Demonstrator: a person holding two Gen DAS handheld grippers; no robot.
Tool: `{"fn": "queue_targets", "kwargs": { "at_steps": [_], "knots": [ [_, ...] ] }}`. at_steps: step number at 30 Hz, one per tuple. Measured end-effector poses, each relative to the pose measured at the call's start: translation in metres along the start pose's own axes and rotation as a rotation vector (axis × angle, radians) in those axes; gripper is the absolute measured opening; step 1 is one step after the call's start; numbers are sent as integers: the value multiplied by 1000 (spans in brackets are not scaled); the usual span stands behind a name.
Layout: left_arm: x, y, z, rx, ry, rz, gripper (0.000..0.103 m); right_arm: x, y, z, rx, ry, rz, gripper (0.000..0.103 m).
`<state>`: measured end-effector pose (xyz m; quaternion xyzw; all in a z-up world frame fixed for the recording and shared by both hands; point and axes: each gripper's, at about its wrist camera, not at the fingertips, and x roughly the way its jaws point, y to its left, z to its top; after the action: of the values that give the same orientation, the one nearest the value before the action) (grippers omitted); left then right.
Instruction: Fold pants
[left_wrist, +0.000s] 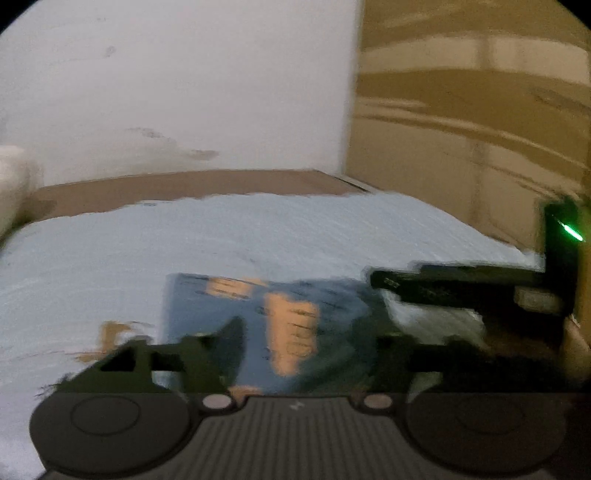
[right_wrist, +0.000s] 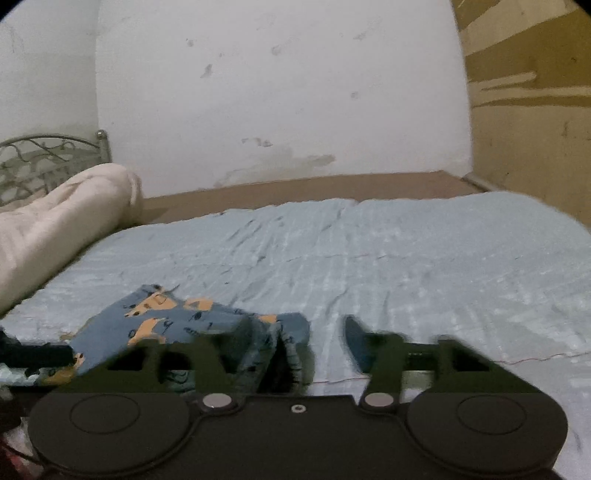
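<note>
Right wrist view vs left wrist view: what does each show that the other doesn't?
Right wrist only: a rolled cream duvet at the bed's left, a metal headboard behind it, and the pants' bunched edge between the right hand-held gripper fingers, which are spread apart.

Left wrist only: the other hand-held gripper's black body with a green light at right; this view is motion-blurred.

Both: blue pants with an orange print, the light blue bedsheet, white wall, brown wardrobe. The left hand-held gripper also looks open over the pants.
</note>
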<state>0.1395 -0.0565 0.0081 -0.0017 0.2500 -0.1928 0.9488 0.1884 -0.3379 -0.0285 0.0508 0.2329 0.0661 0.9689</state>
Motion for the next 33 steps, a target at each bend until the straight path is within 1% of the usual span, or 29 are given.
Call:
{"fn": "queue_targets", "kwargs": {
  "at_steps": [1, 2, 3, 4, 6, 8, 11, 13, 15, 19, 21, 28, 33],
  "knots": [
    [0, 7, 1, -26, -11, 48, 91, -2, 3, 0, -1, -4, 1, 90],
    [1, 14, 3, -56, -17, 101, 94, -3, 7, 0, -4, -7, 0, 101],
    [3, 22, 4, -85, -10, 150, 99, -4, 13, -1, -9, -10, -10, 102],
    [7, 29, 4, -109, 3, 184, 101, -5, 19, -2, -18, -11, -22, 102],
    [16, 43, 3, -157, 29, 237, 102, -3, 31, -4, -38, 4, -47, 102],
    [25, 54, -1, -194, 70, 273, 102, 0, 41, -8, -52, 20, -85, 102],
    [34, 63, -12, -220, 126, 287, 102, 4, 47, -16, -69, 49, -135, 102],
    [35, 64, -22, -216, 163, 291, 102, 3, 44, -23, -66, 71, -184, 102],
    [33, 64, -32, -209, 189, 280, 102, 0, 36, -30, -56, 91, -204, 102],
    [26, 64, -45, -222, 174, 255, 102, -19, 13, -49, 13, 104, -151, 102],
    [25, 64, -46, -222, 173, 253, 102, -24, 9, -57, 18, 92, -130, 102],
    [24, 64, -44, -220, 178, 256, 102, -24, 12, -62, 7, 62, -137, 102],
    [23, 62, -45, -219, 175, 259, 102, -27, 7, -63, 25, 56, -120, 102]
  ]
}}
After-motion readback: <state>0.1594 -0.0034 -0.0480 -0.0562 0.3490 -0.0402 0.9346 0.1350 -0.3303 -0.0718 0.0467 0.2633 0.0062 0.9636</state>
